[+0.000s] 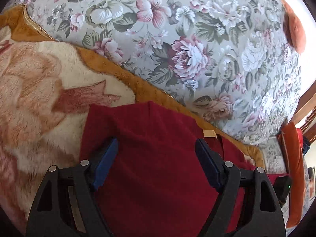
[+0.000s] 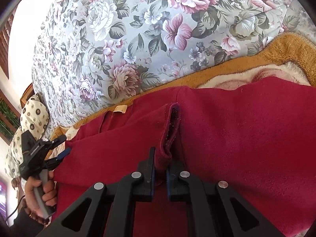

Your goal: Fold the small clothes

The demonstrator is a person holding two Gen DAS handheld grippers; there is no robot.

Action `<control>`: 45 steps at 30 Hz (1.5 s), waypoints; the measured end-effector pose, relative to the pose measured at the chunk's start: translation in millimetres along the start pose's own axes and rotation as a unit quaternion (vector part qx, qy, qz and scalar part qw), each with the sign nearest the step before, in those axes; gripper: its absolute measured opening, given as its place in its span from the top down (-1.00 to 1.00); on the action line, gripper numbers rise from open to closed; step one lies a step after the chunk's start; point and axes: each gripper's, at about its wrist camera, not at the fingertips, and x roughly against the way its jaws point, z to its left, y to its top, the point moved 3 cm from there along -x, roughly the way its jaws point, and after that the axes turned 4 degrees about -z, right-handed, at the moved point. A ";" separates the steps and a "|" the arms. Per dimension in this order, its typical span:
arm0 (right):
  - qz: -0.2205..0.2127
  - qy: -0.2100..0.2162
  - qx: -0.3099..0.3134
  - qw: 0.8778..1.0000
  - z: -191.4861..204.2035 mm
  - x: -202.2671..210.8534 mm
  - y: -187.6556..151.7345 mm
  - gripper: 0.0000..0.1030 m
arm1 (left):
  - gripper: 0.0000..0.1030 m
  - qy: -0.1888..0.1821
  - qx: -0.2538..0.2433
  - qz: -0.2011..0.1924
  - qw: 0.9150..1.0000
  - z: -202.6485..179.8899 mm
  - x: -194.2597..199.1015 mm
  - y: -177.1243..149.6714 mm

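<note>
A dark red fleece garment (image 1: 150, 122) lies spread on a plush blanket. My left gripper (image 1: 157, 156) hovers just over its left part, blue pads (image 1: 106, 162) wide open with nothing between them. In the right wrist view the garment (image 2: 237, 130) fills the lower half. My right gripper (image 2: 161, 159) is shut on a raised fold of its hemmed edge (image 2: 170, 122). The left gripper (image 2: 62, 145) shows at the far left of that view, open over the garment's edge, with a hand (image 2: 43, 193) on its grip.
The cream and pink blanket (image 1: 39, 83) has a mustard border (image 1: 118, 71). Behind it rises a floral sofa back (image 1: 197, 39). An orange cushion (image 1: 294, 25) sits far right. A patterned cream cushion (image 2: 33, 110) lies beyond the left gripper.
</note>
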 end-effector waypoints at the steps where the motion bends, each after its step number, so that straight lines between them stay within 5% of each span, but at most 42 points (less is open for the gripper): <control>1: 0.000 0.000 0.000 1.000 0.1 0.1 0.0 0.91 | -0.55 0.006 -0.007 0.000 1.000 -1.6 -1.0 -0.9; 7: 0.002 -0.002 -0.001 1.000 1.5 1.0 0.2 0.91 | -0.55 0.055 -0.050 -0.002 0.997 -13.6 24.8 -22.2; 14: 0.025 0.031 -0.065 0.997 -10.1 19.9 8.0 0.79 | -0.57 0.031 -0.074 -0.025 0.996 -32.4 71.9 -91.9; 19: -0.047 -0.047 -0.039 0.997 -7.3 75.5 17.2 0.77 | -0.58 0.078 -0.128 -0.025 0.988 -42.2 56.5 -107.4; 21: -0.053 -0.033 0.014 0.998 18.6 80.6 17.8 0.77 | -0.61 0.083 -0.138 -0.026 0.987 -44.0 53.9 -108.7; 24: -0.022 0.005 0.077 0.997 55.1 59.0 13.8 0.77 | -0.61 0.077 -0.134 -0.029 0.988 -41.3 52.7 -108.8; 28: 0.063 -0.091 0.081 0.991 47.6 7.5 2.6 0.77 | -0.62 0.070 -0.129 -0.029 0.989 -37.8 53.0 -108.0; 31: 0.028 -0.085 0.047 0.995 48.0 30.2 15.9 0.77 | -0.62 0.069 -0.130 -0.031 0.989 -38.0 53.5 -108.0; 34: -0.050 -0.098 0.059 0.992 42.7 85.4 36.0 0.76 | -0.62 0.068 -0.128 -0.030 0.989 -38.8 52.7 -107.1; 40: -0.177 -0.247 0.052 0.951 -35.7 221.1 48.9 0.70 | -0.62 0.065 -0.127 -0.032 0.989 -40.0 52.7 -106.6; 45: -0.233 -0.334 -0.037 0.913 -122.0 316.9 54.3 0.36 | -0.62 0.067 -0.128 -0.032 0.989 -39.9 53.3 -106.9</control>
